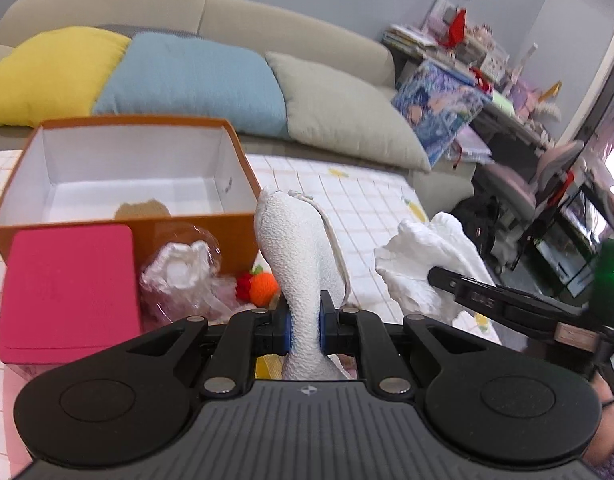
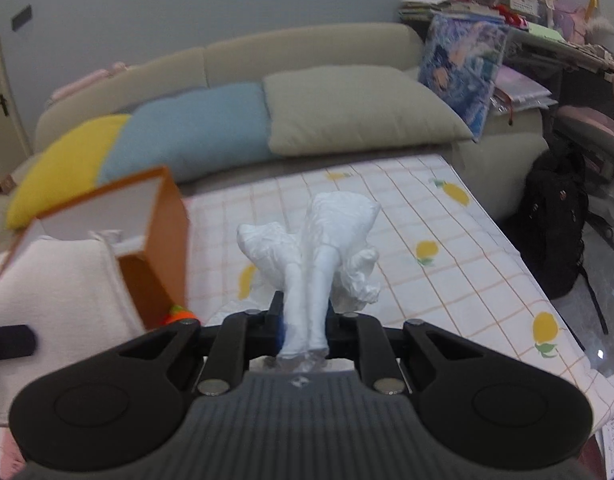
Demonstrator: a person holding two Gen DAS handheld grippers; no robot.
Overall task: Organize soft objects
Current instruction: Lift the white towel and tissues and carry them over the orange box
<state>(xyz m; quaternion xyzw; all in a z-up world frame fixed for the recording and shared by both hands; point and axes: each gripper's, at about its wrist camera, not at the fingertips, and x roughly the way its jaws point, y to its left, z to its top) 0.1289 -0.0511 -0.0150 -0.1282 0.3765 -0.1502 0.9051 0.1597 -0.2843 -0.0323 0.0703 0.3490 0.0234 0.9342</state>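
Note:
My left gripper (image 1: 303, 330) is shut on a white textured sock-like cloth (image 1: 295, 248), held up in front of the open orange box (image 1: 235, 152). A brown soft item (image 1: 141, 211) lies inside the box. My right gripper (image 2: 303, 330) is shut on a crumpled white cloth (image 2: 327, 236) above the checked tablecloth; this cloth also shows in the left wrist view (image 1: 423, 264), right of the sock. The sock appears at the left of the right wrist view (image 2: 55, 284).
A pink lid (image 1: 71, 292) leans at the box front. A plastic-wrapped white item (image 1: 179, 272) and a knitted orange-red toy (image 1: 261, 286) lie by the box. Yellow, blue and grey cushions (image 1: 195, 76) line the sofa behind. A black backpack (image 2: 555, 232) and cluttered shelves stand right.

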